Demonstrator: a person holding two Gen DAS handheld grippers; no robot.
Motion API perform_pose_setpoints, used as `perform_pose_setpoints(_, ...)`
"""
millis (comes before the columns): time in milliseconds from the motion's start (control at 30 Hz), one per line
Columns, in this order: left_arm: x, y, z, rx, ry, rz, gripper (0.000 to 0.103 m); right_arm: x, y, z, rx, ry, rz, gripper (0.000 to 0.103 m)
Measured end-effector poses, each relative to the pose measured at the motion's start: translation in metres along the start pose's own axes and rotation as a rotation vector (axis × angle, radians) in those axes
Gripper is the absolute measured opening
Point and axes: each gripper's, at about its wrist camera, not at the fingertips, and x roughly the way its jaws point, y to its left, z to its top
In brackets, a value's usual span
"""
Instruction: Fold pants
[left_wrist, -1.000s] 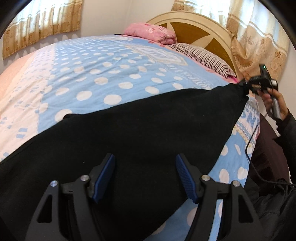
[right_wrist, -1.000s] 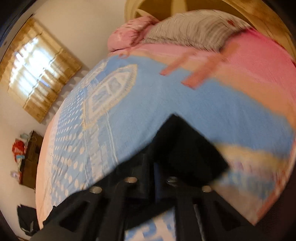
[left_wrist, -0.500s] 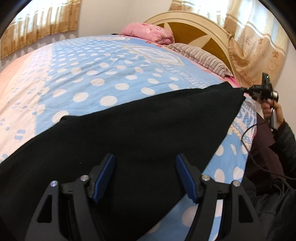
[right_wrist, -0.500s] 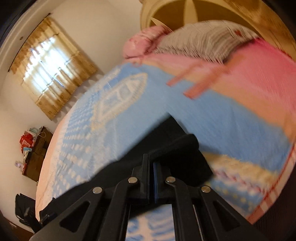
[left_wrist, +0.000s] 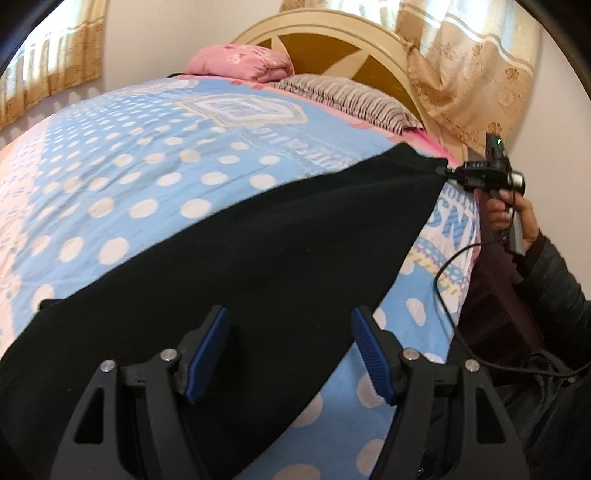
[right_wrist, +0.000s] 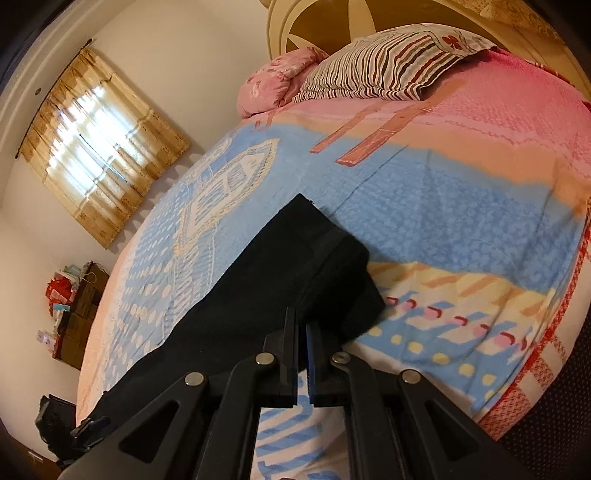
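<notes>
Across the middle of the left wrist view, black pants lie spread on a blue polka-dot bedspread, running from the lower left up to the right edge. The left gripper hovers over the cloth at the bottom of the frame, its blue pads spread wide with nothing pinched between them. At the right, the right gripper, in a person's hand, has its fingers pressed together on the pants' corner. In the right wrist view that pinched corner folds over beside the shut fingers. A striped pillow and a pink pillow sit against the headboard at the top.
</notes>
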Motion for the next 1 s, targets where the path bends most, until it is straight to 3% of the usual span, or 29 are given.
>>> perform_pose_setpoints(133,0.008,0.012,-0.007,-0.057,0.023,0.007,0.071,-0.010,0.005,0.000,-0.028,-0.012,-0.064,0.008)
perform_pose_setpoints(267,0.003,0.015,-0.014,-0.063,0.017,0.000,0.071,-0.041,0.019,0.006,-0.106,-0.132,-0.184,0.012)
perform_pose_setpoints(333,0.004,0.013,-0.014,-0.054,0.019,0.006,0.072,-0.051,0.029,0.016,-0.144,-0.171,-0.187,0.012)
perform_pose_setpoints(433,0.006,0.010,-0.014,-0.044,0.024,0.011,0.076,-0.043,0.038,0.035,-0.175,-0.161,-0.177,0.015)
perform_pose_setpoints(533,0.008,0.008,-0.014,-0.050,0.023,-0.006,0.081,-0.011,0.042,0.057,-0.193,-0.091,-0.159,0.051)
perform_pose_setpoints(567,0.008,0.008,-0.014,-0.049,0.022,-0.007,0.081,0.002,0.041,0.062,-0.188,-0.058,-0.141,0.055)
perform_pose_setpoints(667,0.007,0.011,-0.014,-0.057,0.021,-0.022,0.081,0.039,0.043,0.074,-0.207,0.004,-0.155,0.055)
perform_pose_setpoints(733,0.006,0.012,-0.014,-0.064,0.020,-0.032,0.081,0.054,0.044,0.076,-0.217,0.029,-0.162,0.046)
perform_pose_setpoints(767,0.006,0.013,-0.014,-0.068,0.019,-0.036,0.081,0.058,0.045,0.076,-0.220,0.044,-0.159,0.021)
perform_pose_setpoints(800,0.006,0.013,-0.014,-0.069,0.018,-0.038,0.081,0.063,0.046,0.075,-0.233,0.066,-0.170,0.011)
perform_pose_setpoints(867,0.006,0.013,-0.014,-0.067,0.015,-0.038,0.082,0.067,0.047,0.072,-0.266,0.072,-0.226,0.002)
perform_pose_setpoints(1000,0.007,0.011,-0.015,-0.057,0.014,-0.028,0.082,0.057,0.044,0.073,-0.258,0.023,-0.257,0.001)
